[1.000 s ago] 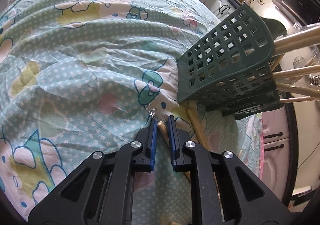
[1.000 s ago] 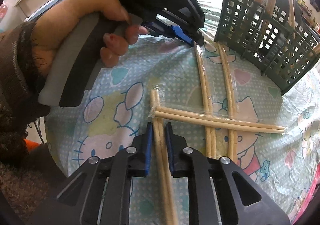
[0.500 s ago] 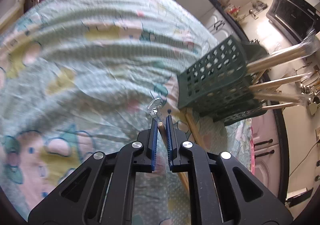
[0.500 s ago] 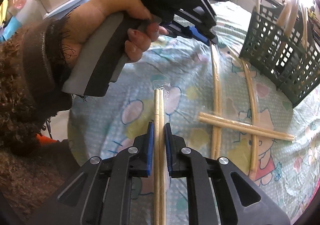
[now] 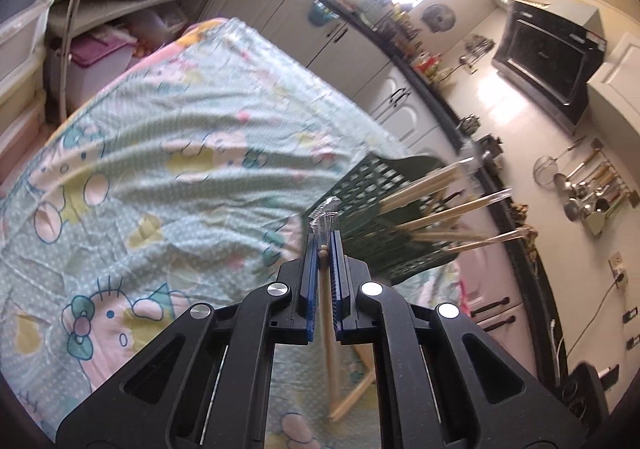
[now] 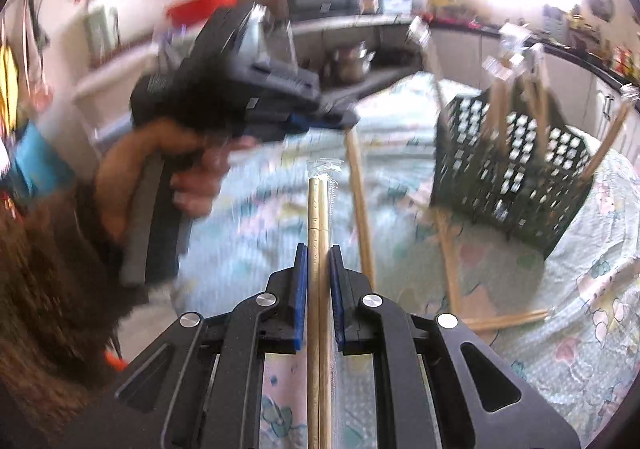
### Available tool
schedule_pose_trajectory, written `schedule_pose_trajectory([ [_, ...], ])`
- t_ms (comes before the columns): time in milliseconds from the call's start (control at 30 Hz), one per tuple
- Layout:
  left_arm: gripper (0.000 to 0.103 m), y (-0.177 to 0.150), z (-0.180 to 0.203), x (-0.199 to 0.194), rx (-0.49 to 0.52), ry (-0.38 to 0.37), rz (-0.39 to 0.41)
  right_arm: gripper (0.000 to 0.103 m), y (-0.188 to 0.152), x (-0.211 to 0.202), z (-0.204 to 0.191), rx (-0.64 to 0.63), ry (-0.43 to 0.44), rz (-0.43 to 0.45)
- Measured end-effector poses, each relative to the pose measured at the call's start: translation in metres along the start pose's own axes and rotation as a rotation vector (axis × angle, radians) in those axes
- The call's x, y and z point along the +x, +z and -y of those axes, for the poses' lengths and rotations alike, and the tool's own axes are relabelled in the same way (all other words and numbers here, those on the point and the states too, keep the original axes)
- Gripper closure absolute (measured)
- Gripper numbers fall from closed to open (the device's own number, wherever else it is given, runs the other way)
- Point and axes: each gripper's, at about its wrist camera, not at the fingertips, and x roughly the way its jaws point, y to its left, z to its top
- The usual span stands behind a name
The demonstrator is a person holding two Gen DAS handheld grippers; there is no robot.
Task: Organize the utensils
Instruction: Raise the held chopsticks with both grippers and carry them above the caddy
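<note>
Left wrist view: the left gripper (image 5: 325, 245) fills the bottom of the frame, its 2 blue-padded jaws drawn in narrow and clamped on a wrapped chopstick pair (image 5: 329, 313). The pair runs from about 6 o'clock up through the jaws, lifted clear of the cloth, and its crinkled clear wrapper tip pokes out just past the fingertips. Below and beyond lies a pale green cartoon-print tablecloth (image 5: 192, 177). At 2 o'clock of the gripper stands a dark green lattice basket (image 5: 372, 217), just beyond the wrapper tip, with several wrapped chopsticks already standing in it and leaning out toward 3 o'clock.

Right wrist view: the right gripper (image 6: 318, 261) is likewise closed narrow on a second chopstick pair (image 6: 319, 225), which points straight toward 12 o'clock with its wrapper end past the jaws. At 10 o'clock, blurred, a hand (image 6: 160, 173) holds the other gripper with its own sticks hanging down. More wrapped chopsticks (image 6: 508, 319) lie on the cloth at 3 o'clock, near the basket's foot. The basket sits at 2 o'clock, farther off, well apart from this gripper.
</note>
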Motion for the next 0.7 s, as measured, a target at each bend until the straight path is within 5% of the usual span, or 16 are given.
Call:
schedule_pose_trajectory([
  [267,0.1,0.014,0.039,-0.022,0.07,-0.078,0.053,0.092,0.027,-0.042,0.027,0.044,-0.1,0.234],
  [700,0.1,0.038,0.111,-0.048,0.248,-0.154,0.132,0.092,0.062,-0.076,0.084,0.093,-0.228,0.426],
])
